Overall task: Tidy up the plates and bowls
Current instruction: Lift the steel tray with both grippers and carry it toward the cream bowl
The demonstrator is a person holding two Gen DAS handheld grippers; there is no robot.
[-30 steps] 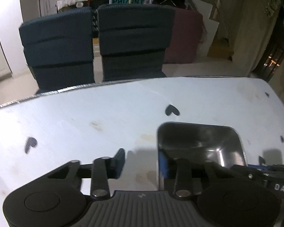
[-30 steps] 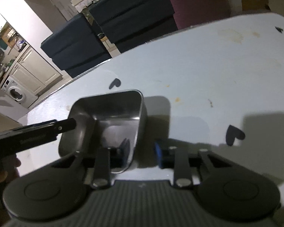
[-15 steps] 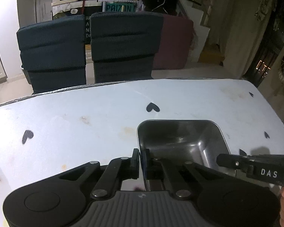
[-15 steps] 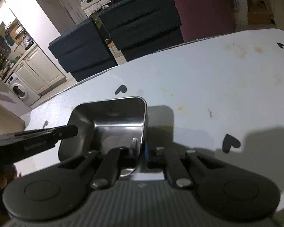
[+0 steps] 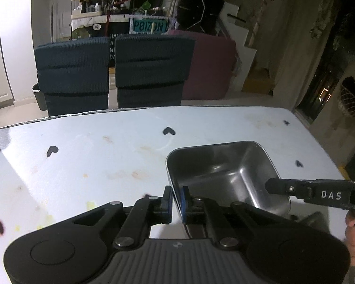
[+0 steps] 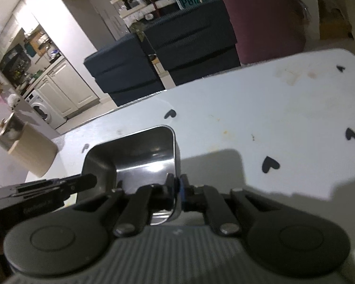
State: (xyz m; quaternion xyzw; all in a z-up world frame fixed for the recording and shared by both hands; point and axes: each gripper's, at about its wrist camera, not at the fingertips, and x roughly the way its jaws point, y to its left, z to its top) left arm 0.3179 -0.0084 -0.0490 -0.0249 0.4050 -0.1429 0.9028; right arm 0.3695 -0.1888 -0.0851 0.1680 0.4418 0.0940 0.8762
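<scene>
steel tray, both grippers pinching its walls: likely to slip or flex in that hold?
The steel tray looks rigid, so flex is unlikely. Its walls look polished and thin, so the left gripper and right gripper, each clamping one wall edge, could slip if it tilts. It is empty, so probably light.

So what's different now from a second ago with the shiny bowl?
Both sets of jaws closed on the steel bowl: the left gripper pinched its left wall, the right gripper its right wall. Before, both stood open around those walls. The bowl looks to have come up off the table since. The chairs stayed put.
</scene>
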